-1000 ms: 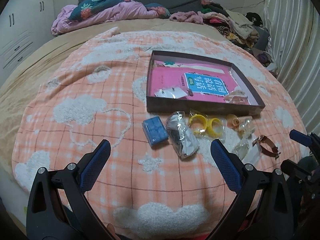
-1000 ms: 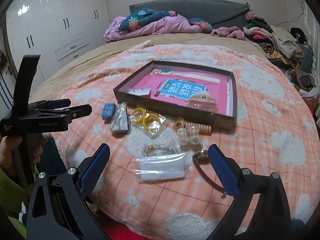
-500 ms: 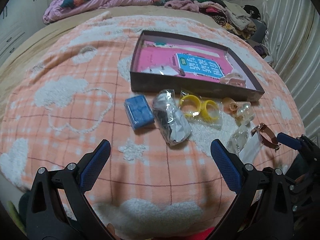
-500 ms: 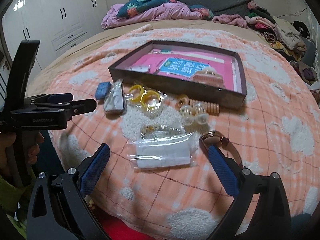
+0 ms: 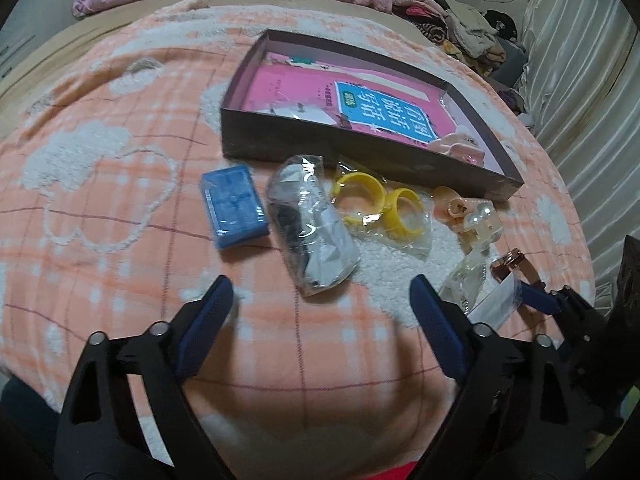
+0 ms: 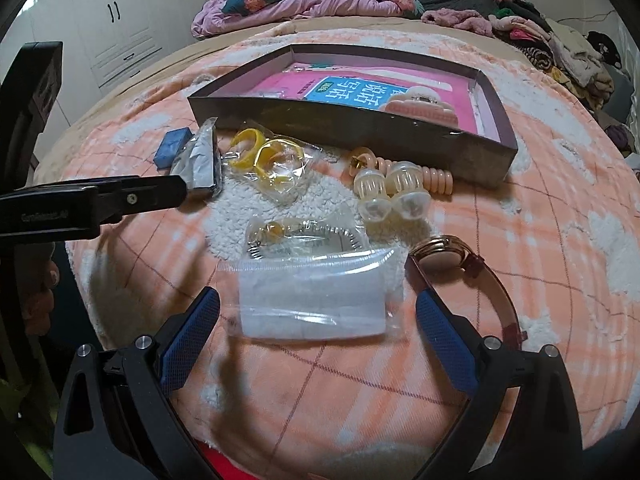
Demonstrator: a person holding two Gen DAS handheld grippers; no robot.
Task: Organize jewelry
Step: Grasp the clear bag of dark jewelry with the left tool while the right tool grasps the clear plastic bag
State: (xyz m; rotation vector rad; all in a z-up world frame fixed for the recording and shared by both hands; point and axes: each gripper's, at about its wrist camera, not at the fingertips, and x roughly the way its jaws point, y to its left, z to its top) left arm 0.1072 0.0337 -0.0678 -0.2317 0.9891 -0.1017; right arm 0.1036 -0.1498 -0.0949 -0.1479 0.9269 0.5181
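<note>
Left tool closing, nothing between its pads, above the clear crinkled plastic bag on the peach checked bedspread. Right tool spread wide, empty, over a flat clear zip bag (rose-gold wristwatch just right). Dark shallow cardboard box lies beyond.

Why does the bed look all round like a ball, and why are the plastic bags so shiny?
Left wrist view: the fisheye lens bends the blanket into a dome, and the clear bag glints with glare. Right wrist view: same bulge, white glare on the flat bag, and a dark shadow on the blanket under the right tongs.
</note>
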